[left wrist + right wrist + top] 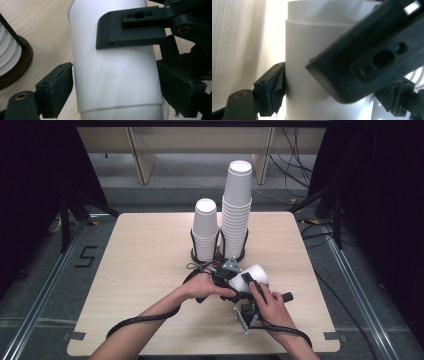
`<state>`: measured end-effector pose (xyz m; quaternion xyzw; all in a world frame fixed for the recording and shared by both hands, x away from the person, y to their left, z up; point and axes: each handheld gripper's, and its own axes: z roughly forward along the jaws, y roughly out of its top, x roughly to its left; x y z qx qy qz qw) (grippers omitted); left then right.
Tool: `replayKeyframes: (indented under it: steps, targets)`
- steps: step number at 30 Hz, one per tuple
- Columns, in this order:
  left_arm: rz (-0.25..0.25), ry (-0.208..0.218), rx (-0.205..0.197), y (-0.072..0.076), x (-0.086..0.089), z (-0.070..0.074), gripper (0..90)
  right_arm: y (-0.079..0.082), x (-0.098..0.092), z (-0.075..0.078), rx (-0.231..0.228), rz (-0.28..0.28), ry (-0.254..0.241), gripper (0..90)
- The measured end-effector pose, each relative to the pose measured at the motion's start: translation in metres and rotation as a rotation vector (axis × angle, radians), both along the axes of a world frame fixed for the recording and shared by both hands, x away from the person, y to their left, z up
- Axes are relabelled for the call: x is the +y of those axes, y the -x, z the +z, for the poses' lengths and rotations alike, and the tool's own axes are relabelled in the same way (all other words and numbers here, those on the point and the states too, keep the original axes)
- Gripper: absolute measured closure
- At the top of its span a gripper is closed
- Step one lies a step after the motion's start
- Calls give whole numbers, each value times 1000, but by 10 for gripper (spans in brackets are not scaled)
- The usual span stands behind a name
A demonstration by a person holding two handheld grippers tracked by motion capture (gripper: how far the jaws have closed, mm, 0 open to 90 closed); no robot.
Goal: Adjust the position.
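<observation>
At the frame's lower centre, we are pinching the white paper cup [255,274] with both the left gripper [235,279] and right gripper [251,287].

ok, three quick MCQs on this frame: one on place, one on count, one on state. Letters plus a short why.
1. Where are the cup stacks?
A. near edge of the table
B. far side of the table
C. on the floor

2. How many stacks stand in the holder?
A. one
B. two
C. four

3. What is the right gripper doing?
A. hanging open over bare wood
B. shut on a spoon
C. shut on the white cup

Answers:
1 B, the high view shows them beyond the hands.
2 B, a short stack and a taller one.
3 C, its pads press the cup's sides.
</observation>
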<state>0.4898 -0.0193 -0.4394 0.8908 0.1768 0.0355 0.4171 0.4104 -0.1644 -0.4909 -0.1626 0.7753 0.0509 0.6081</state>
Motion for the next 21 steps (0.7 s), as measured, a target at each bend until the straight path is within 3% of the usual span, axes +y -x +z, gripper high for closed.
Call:
replayKeyframes:
  steps: [3,4,5,6,8,9,17,21]
  targets:
    - [3,-8,0,0,-2,-1,152,1,1,0,-1,1,-2,192]
    - [1,-10,-1,-1,-2,-2,156,2,-1,-7,23,-30,-71,192]
    - [4,-14,-3,-1,-2,-3,161,0,0,-4,5,1,-45,191]
    - [6,-14,-4,-1,-2,-3,171,2,-1,-7,22,-32,-73,191]
    - [6,-7,4,-1,-1,-4,176,3,-1,-5,27,-41,-57,191]
    - [9,0,6,-1,-1,-4,178,0,0,0,-17,19,-10,191]
    - [8,27,-15,-1,2,-3,196,-1,1,1,-45,35,-14,174]
    - [15,29,-14,0,3,-3,199,-3,2,3,-48,51,23,169]
